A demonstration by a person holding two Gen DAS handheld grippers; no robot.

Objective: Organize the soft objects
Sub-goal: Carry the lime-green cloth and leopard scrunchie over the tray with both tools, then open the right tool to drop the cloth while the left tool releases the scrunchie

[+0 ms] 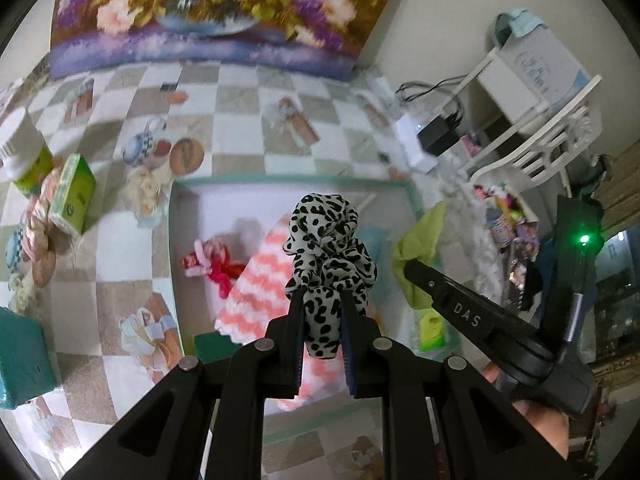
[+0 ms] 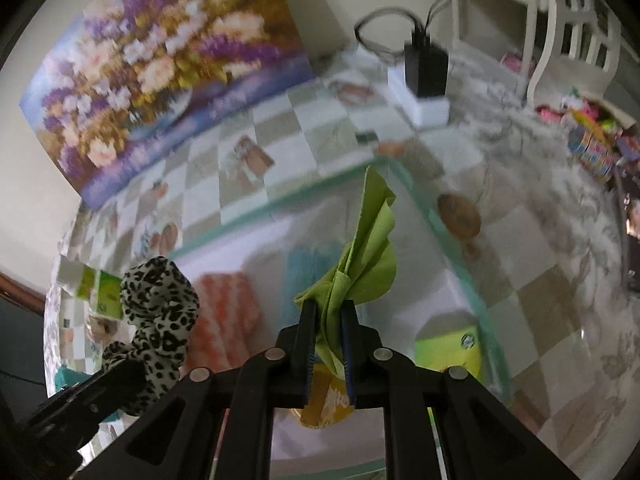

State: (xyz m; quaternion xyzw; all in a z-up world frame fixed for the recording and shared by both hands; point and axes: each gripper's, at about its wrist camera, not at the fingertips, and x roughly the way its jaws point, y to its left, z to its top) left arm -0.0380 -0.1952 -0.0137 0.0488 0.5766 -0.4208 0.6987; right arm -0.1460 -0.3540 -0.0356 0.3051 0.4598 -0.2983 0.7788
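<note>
Ruffled leopard-print scrunchie, crumpled lime-green cloth, each gripped

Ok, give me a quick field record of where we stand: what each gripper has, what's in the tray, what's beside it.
left gripper: shut on spotted scrunchie, held above the tray
right gripper: shut on green cloth, also over the tray
tray: white with a pale green rim, on the checked tablecloth
in tray: pink striped towel, red and pink bow, blue cloth, green packet
left of tray: green tissue pack, white jar
</note>
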